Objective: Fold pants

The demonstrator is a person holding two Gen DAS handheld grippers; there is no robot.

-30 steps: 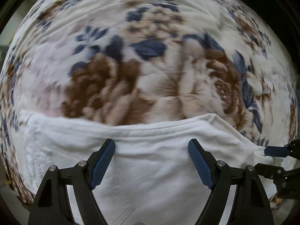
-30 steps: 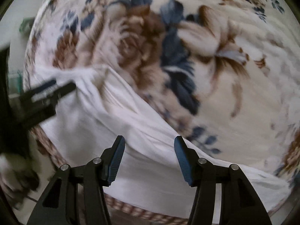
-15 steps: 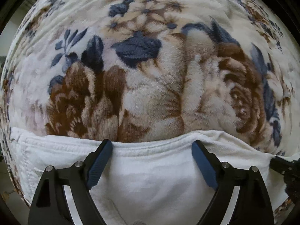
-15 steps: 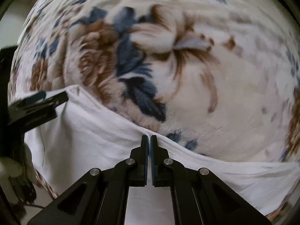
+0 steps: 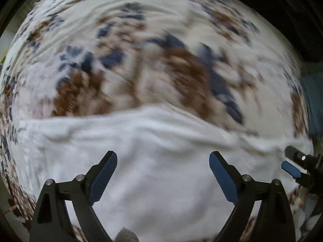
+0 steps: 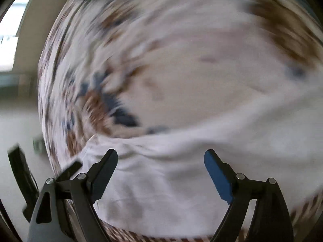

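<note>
The white pants (image 5: 161, 161) lie flat on a floral blanket (image 5: 141, 60), filling the lower half of the left wrist view. My left gripper (image 5: 163, 161) is open and empty, its fingers spread above the white cloth. In the right wrist view the pants (image 6: 181, 171) stretch across the bottom and up to the right. My right gripper (image 6: 160, 159) is open and empty over them. The right gripper also shows at the right edge of the left wrist view (image 5: 292, 161). Both views are blurred by motion.
The blanket (image 6: 181, 70) with brown and blue flowers covers the surface in both views. A pale floor (image 6: 18, 141) and a bright window (image 6: 10, 28) lie past the blanket's left edge. A dark area (image 5: 292, 20) borders the blanket at the upper right.
My right gripper was shut on the pants' edge half a second ago and has opened and let go. Both grippers have pulled back and swung, so more white cloth shows.
</note>
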